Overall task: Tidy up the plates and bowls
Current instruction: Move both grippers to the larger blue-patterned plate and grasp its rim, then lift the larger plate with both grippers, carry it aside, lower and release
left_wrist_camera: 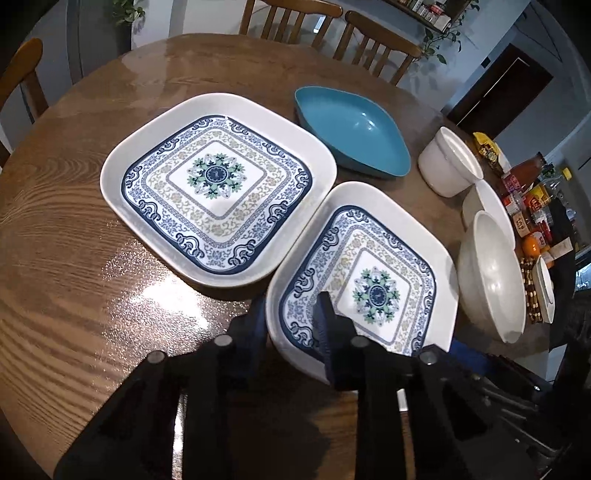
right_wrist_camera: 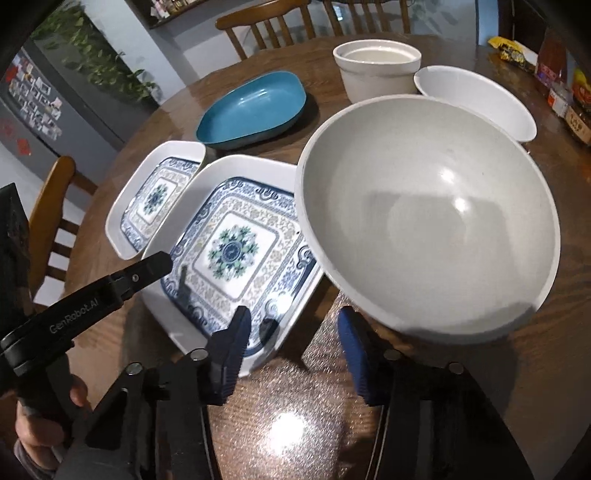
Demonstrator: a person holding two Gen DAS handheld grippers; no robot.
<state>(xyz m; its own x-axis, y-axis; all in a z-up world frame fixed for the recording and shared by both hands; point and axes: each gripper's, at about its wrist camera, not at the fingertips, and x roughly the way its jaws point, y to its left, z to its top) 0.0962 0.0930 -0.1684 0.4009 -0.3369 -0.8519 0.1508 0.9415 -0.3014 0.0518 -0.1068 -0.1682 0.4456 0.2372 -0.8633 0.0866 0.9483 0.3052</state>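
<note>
Two square white plates with blue patterns lie corner to corner on the wooden table (left_wrist_camera: 74,258). The near plate (left_wrist_camera: 373,266) (right_wrist_camera: 229,251) overlaps the rim of the far plate (left_wrist_camera: 218,177) (right_wrist_camera: 155,195). My left gripper (left_wrist_camera: 291,299) (right_wrist_camera: 176,269) straddles the near plate's left rim, one finger outside and one inside, jaws narrow with a gap still showing. My right gripper (right_wrist_camera: 293,314) stands open across that plate's near right edge. Its left finger is over the plate, and its right finger is beside the big pale bowl (right_wrist_camera: 424,221) (left_wrist_camera: 491,273).
A teal oval dish (left_wrist_camera: 354,129) (right_wrist_camera: 251,107), a white straight-sided pot (right_wrist_camera: 376,70) (left_wrist_camera: 447,162) and a shallow white bowl (right_wrist_camera: 476,99) sit behind. Bottles and packets (left_wrist_camera: 532,199) crowd the right table edge. Wooden chairs (left_wrist_camera: 291,18) ring the table. A hand (right_wrist_camera: 44,417) holds the left gripper.
</note>
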